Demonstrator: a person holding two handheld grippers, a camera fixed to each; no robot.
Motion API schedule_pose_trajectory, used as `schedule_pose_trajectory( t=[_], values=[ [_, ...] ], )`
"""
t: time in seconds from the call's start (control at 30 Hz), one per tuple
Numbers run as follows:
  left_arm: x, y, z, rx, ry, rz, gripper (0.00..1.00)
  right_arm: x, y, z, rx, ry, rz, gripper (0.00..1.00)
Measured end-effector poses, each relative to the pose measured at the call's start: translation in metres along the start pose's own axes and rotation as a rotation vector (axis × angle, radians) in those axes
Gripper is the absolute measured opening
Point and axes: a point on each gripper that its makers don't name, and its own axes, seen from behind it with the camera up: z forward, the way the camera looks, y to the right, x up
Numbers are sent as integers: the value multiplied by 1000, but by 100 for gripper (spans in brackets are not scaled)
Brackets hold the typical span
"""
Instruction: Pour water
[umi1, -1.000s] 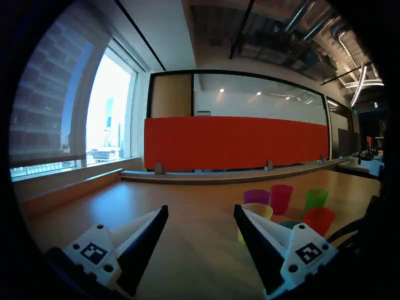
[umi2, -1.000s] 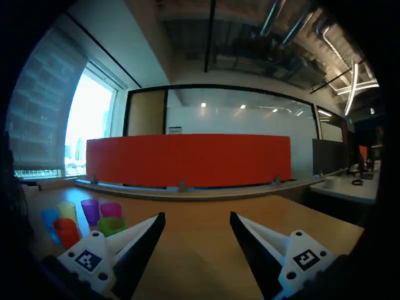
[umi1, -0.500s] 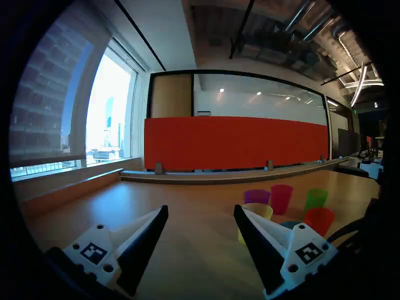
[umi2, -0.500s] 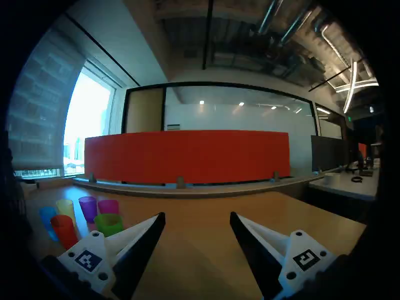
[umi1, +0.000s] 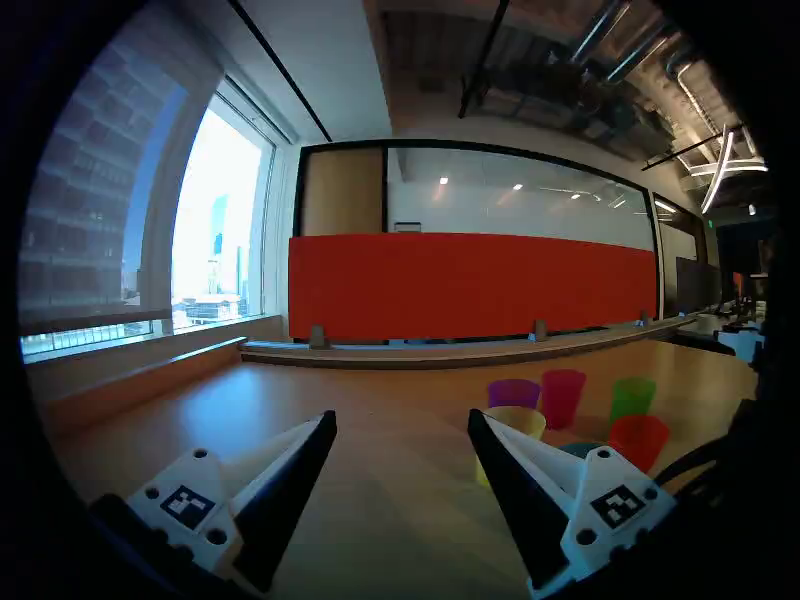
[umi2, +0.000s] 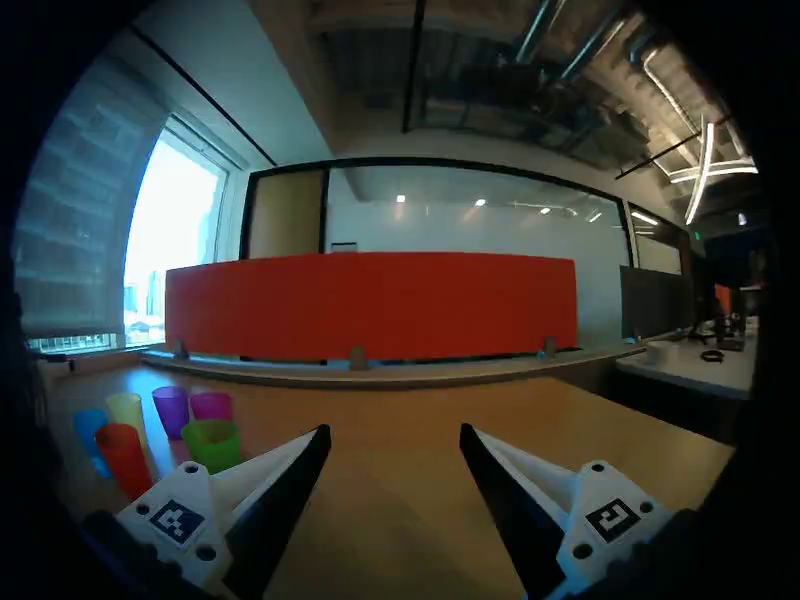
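Observation:
Several coloured plastic cups stand in a cluster on the wooden table (umi1: 380, 430). In the left gripper view they are at the right: purple cup (umi1: 513, 392), pink cup (umi1: 562, 396), green cup (umi1: 633, 396), orange-red cup (umi1: 639, 440) and a yellow cup (umi1: 522, 420) partly behind my right finger. My left gripper (umi1: 400, 430) is open, with bare table between the fingers. In the right gripper view the cups sit at the left: red cup (umi2: 124, 457), green cup (umi2: 211, 444), purple cup (umi2: 171, 409), pink cup (umi2: 211, 406), yellow cup (umi2: 126, 411), blue cup (umi2: 90, 428). My right gripper (umi2: 393, 440) is open and holds nothing.
A long red divider panel (umi1: 470, 285) runs along the far edge of the table. Large windows (umi1: 215, 250) are on the left. Another desk (umi2: 690, 370) with small items stands at the right. Open wooden tabletop (umi2: 400, 480) lies ahead of both grippers.
The right gripper view has tilted slightly, so the cups and red divider sit a little higher in frame. The left gripper view is unchanged.

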Motion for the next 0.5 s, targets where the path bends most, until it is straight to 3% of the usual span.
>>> schedule_pose_trajectory(
  t=[0.5],
  values=[
    [0, 0, 0, 0, 0, 0, 98, -3, -1, 1, -4, -12, -7, 100]
  ],
)
